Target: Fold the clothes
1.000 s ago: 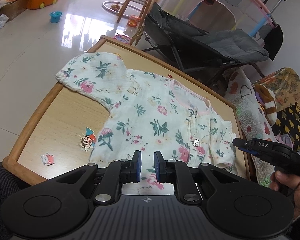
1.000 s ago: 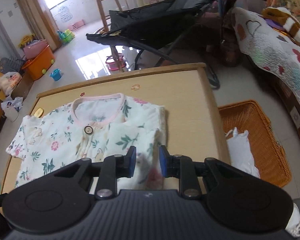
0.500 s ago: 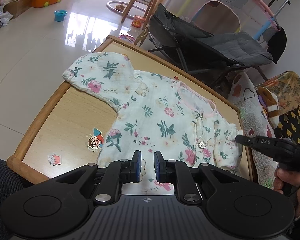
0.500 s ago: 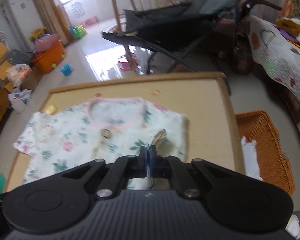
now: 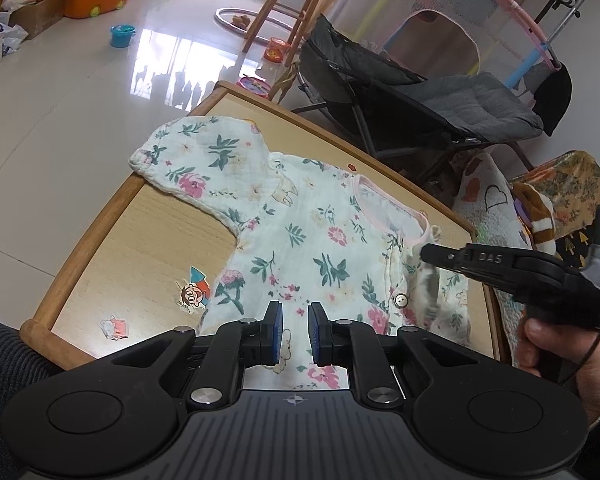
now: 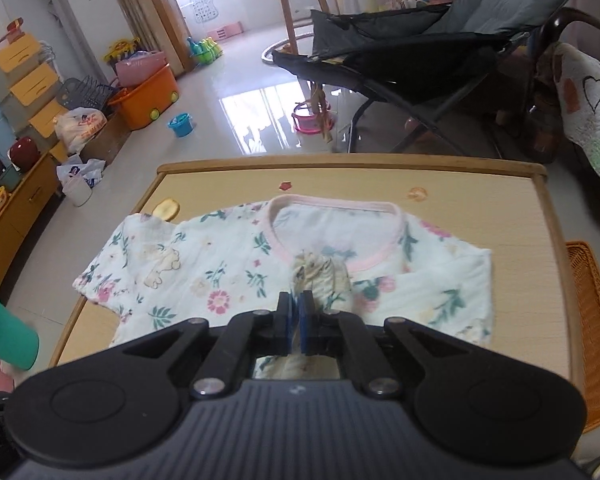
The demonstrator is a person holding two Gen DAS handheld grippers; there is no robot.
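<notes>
A white floral baby shirt with a pink neckline lies spread front-up on the wooden table. My right gripper is shut on the shirt's right sleeve and holds it lifted and bunched over the chest, just below the neckline. In the left wrist view the right gripper reaches in from the right with the sleeve hanging from its tip. My left gripper hovers over the shirt's bottom hem. It is open by a narrow gap, with nothing between its pads. The left sleeve lies flat.
An orange wicker basket stands on the floor right of the table. A green cup sits at the left. A grey folding chair and a quilted seat stand behind the table. Stickers dot the tabletop.
My right gripper has shut on the folded right sleeve, lifted it and carried it left across the shirt toward the neckline. The left gripper has stayed where it was.
</notes>
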